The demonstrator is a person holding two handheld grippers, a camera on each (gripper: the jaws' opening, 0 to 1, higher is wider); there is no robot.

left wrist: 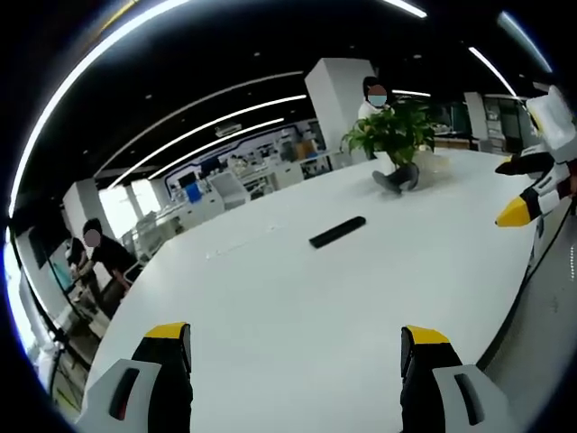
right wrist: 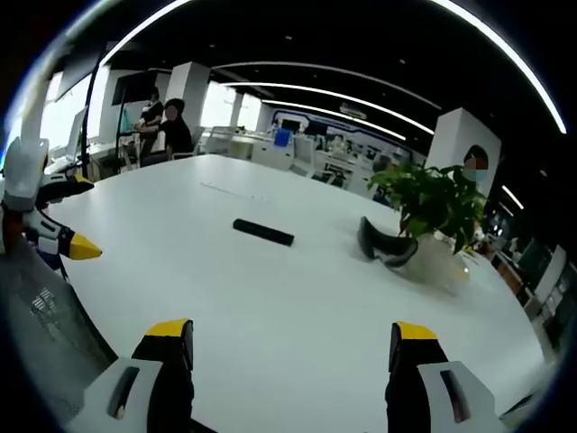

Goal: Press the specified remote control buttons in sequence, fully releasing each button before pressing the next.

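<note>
- We see the left gripper (left wrist: 296, 347) and the right gripper (right wrist: 293, 343) with jaws wide apart, holding nothing.
- The remote control (left wrist: 337, 232) lies on the white table (left wrist: 270, 298) — well ahead of both, near a potted plant (right wrist: 433, 203).

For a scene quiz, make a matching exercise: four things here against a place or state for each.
Things:
1. remote control
2. potted plant
3. left tongs
4. dark goggles

Places or states:
A. open, holding nothing
B. lying flat mid-table, alone
C. on the table beside the plant
D. standing at the table's far end

Pairs: 1-B, 2-D, 3-A, 4-C
</note>
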